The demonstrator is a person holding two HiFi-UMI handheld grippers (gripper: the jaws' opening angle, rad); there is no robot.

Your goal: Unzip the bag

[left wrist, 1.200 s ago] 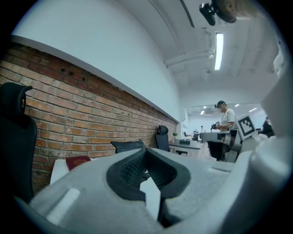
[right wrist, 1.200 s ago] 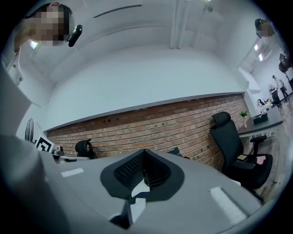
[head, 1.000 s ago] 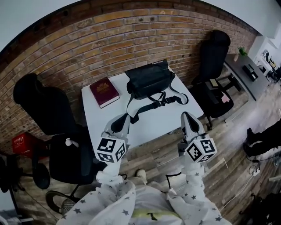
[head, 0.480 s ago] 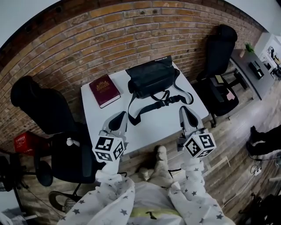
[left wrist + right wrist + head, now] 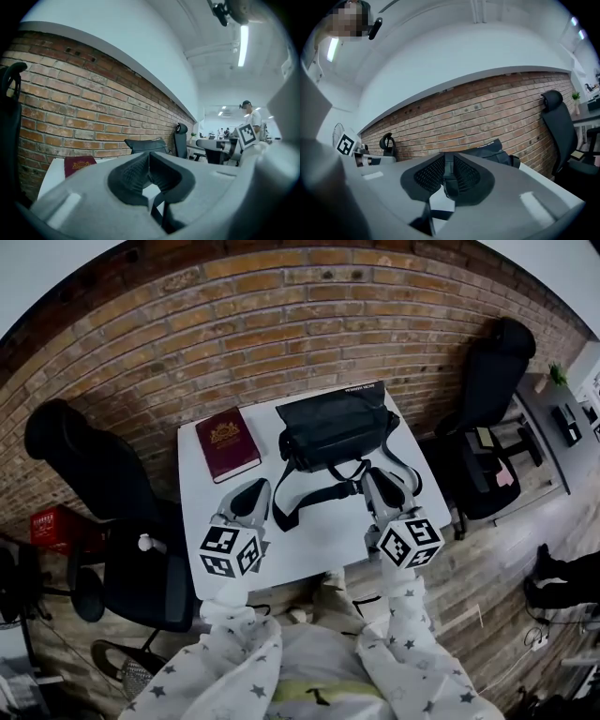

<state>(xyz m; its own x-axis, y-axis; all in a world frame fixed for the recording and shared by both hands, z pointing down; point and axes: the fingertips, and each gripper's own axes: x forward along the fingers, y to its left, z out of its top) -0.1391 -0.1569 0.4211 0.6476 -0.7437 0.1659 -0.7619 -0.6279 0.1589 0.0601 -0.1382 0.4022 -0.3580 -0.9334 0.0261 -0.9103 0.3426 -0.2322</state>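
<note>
The black bag (image 5: 330, 425) sits at the far end of the white table (image 5: 323, 542), close to the brick wall (image 5: 281, 324). Its long axis runs across the table, roughly along the wall, with the right end skewed a little farther back. Its broad front faces the person, and its strap (image 5: 314, 493) trails off that side in loops over the tabletop (one loop hangs past the bag's right end). A maroon book (image 5: 228, 443) lies flat just beside the bag on the left, apart from it, with its long side running away from the person. The left gripper (image 5: 253, 493) hangs over the near left part of the table with its jaws pressed together on nothing, pointing toward the book and bag. The right gripper (image 5: 375, 486) is over the strap near the bag's right front corner. Its jaws have just been opening and stand a narrow slit apart, with nothing clamped between the pads. A dark office chair stands at each side of the table.
</note>
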